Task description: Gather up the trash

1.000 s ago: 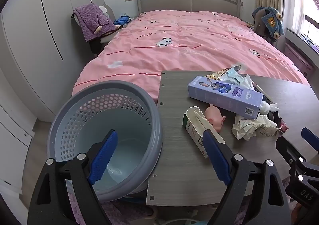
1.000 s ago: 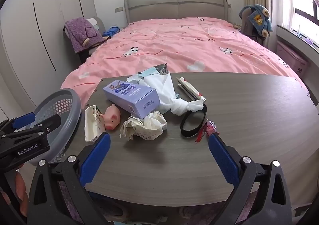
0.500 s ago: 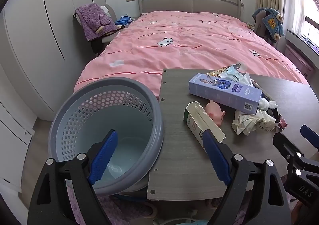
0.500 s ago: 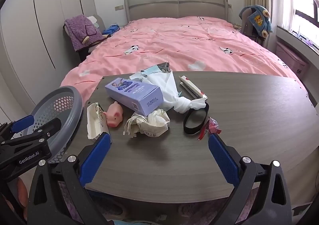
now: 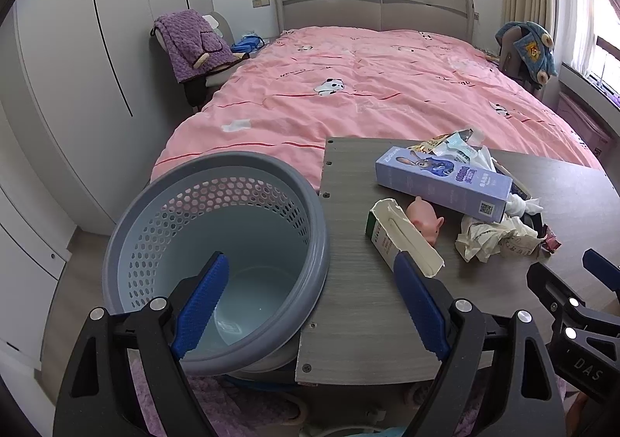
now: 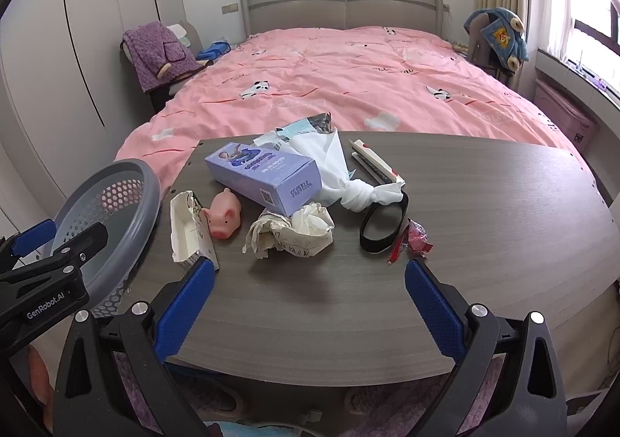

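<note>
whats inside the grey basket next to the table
The grey basket shows a bare pale blue floor and perforated walls, with no trash visible in it. The left gripper, open, has one finger covering part of the floor, so that patch cannot be checked.

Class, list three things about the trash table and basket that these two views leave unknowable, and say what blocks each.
1. Basket floor, left wrist view: partly behind the left gripper finger.
2. Crumpled paper writing, right wrist view: too small and creased.
3. What lies under the purple box, both views: the box covers it.
</note>
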